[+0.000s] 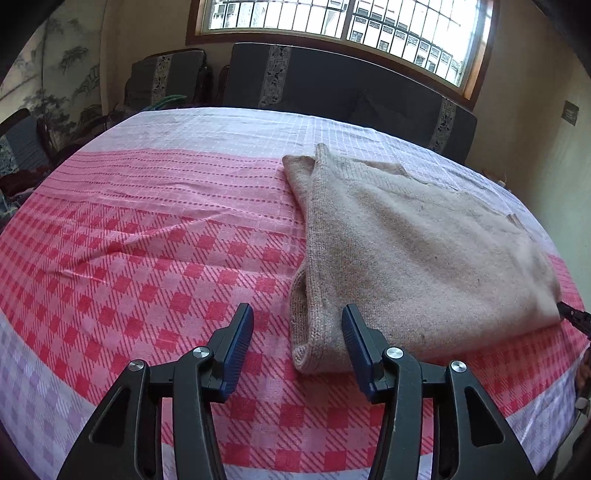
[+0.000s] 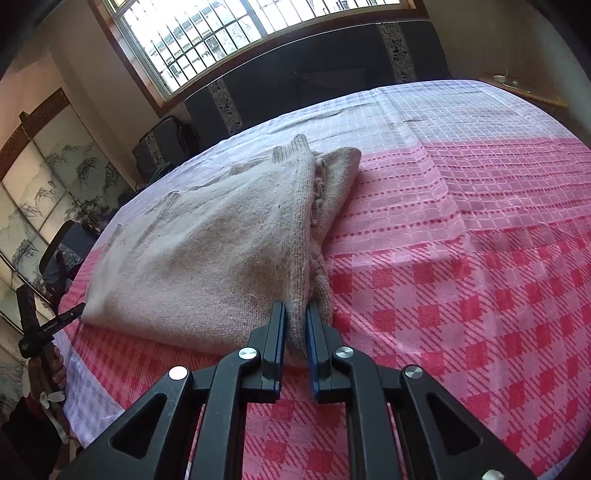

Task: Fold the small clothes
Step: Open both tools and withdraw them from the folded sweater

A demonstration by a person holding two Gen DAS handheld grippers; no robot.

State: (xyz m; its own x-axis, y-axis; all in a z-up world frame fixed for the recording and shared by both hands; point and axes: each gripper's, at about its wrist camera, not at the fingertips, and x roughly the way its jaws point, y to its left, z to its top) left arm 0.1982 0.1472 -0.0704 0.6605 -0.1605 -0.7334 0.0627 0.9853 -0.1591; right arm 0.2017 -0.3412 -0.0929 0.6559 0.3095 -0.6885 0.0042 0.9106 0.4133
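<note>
A beige knitted garment [image 1: 406,240] lies folded on the pink checked tablecloth [image 1: 147,240]. My left gripper [image 1: 297,321] is open and empty, its fingers either side of the garment's near left corner, just short of it. In the right wrist view the same garment [image 2: 207,251] lies ahead and left. My right gripper [image 2: 296,317] is shut on the garment's near right corner, with knit fabric pinched between the blue pads. The right gripper's tip shows at the far right of the left wrist view [image 1: 574,317], and the left gripper at the far left of the right wrist view [image 2: 51,326].
The table is covered by the pink, red and white cloth [image 2: 461,258]. Dark cushioned benches [image 1: 332,81] stand behind the table under a barred window [image 1: 351,22]. A painted screen [image 2: 40,192] stands at the side.
</note>
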